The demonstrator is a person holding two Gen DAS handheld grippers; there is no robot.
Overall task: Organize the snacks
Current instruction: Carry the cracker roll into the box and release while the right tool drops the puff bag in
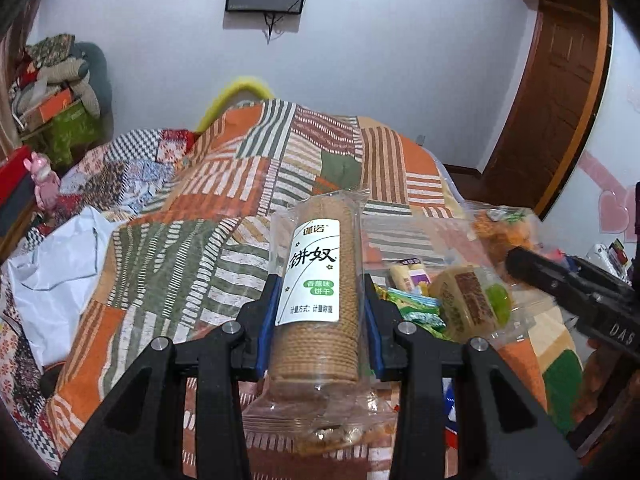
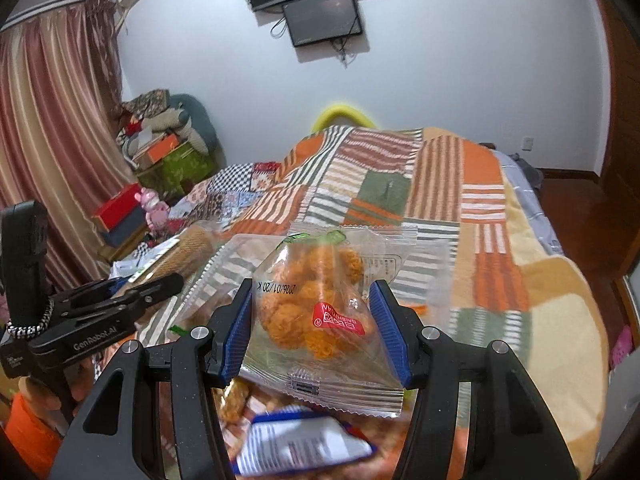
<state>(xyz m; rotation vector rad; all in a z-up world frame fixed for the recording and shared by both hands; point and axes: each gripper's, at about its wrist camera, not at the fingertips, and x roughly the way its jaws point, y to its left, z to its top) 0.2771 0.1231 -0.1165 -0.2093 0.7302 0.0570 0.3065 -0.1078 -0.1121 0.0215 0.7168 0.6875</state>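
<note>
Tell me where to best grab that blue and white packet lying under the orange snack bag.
Grip the blue and white packet across its puffy middle, coming from above: it lies flat among loose snacks, and the right tongs already hold the orange snack bag.

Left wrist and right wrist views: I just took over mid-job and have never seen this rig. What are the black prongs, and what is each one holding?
The prongs are handheld two-finger grippers, each carrying its own camera looking along its fingers. The left gripper is shut on a clear-wrapped roll of biscuits. The right gripper is shut on a clear bag of orange puffs. Below lies a patchwork bedspread with more loose snack packets.
</note>
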